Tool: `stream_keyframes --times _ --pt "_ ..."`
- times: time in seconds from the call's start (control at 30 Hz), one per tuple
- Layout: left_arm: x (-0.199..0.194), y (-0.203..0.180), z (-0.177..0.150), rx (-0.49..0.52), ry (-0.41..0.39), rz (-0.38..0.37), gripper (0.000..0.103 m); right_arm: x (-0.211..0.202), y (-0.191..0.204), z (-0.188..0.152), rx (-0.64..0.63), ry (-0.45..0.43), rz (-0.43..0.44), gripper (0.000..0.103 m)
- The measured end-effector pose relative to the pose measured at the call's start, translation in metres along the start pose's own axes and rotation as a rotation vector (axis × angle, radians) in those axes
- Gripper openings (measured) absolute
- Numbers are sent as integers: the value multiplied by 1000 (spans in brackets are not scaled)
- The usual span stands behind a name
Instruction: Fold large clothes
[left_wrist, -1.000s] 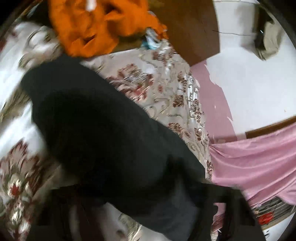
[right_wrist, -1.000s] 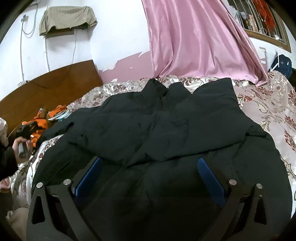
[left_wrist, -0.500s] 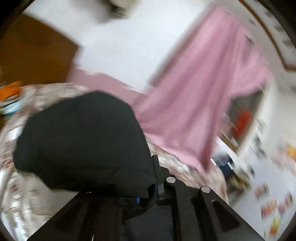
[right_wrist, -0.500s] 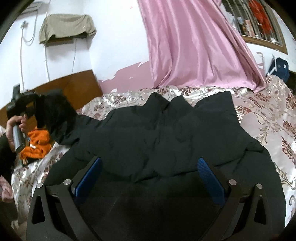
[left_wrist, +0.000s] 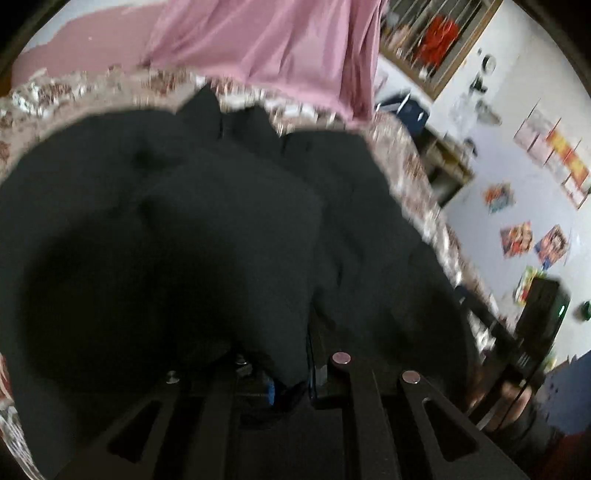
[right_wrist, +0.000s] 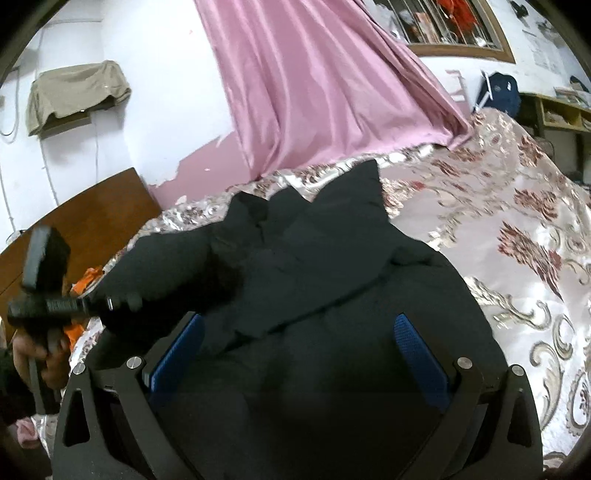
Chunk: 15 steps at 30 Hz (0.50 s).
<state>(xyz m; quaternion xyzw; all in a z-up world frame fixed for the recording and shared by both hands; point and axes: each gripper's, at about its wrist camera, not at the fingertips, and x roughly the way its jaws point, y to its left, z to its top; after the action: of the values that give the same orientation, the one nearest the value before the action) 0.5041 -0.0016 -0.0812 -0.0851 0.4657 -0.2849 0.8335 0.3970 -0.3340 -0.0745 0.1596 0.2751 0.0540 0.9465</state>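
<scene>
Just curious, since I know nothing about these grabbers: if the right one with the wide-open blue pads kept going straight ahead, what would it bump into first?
Probably the black jacket spread on the bed: it fills the gap between the right gripper pads. Depth is uncertain.

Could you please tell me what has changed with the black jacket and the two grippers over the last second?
The left gripper, shut on the sleeve, has swung it from the orange clothes' side up and across over the black jacket. The right gripper stayed open above the hem, and the jacket body stayed spread on the bed.

Left claw pinched closed; right claw spread wide.
</scene>
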Motion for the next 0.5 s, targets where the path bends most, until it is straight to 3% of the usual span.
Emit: stream_keyframes --times 0.07,0.13,0.17,0.2,0.33,0.5 --pt "2 1 -10 1 30 -22 25 4 -7 -2 22 19 -2 101" --pt "-1 -2 -21 16 48 -54 50 9 -13 -5 53 41 15 101" --pt "-5 -3 -24 28 51 -67 78 13 -14 -6 65 49 23 101" --pt "-12 -6 -30 46 53 -81 91 17 -15 -7 83 59 35 101" --pt "-37 -19 -46 106 36 -55 91 34 -9 -7 134 88 111 101" --pt "-86 3 -57 -6 -95 45 91 48 1 -16 192 134 222 101"
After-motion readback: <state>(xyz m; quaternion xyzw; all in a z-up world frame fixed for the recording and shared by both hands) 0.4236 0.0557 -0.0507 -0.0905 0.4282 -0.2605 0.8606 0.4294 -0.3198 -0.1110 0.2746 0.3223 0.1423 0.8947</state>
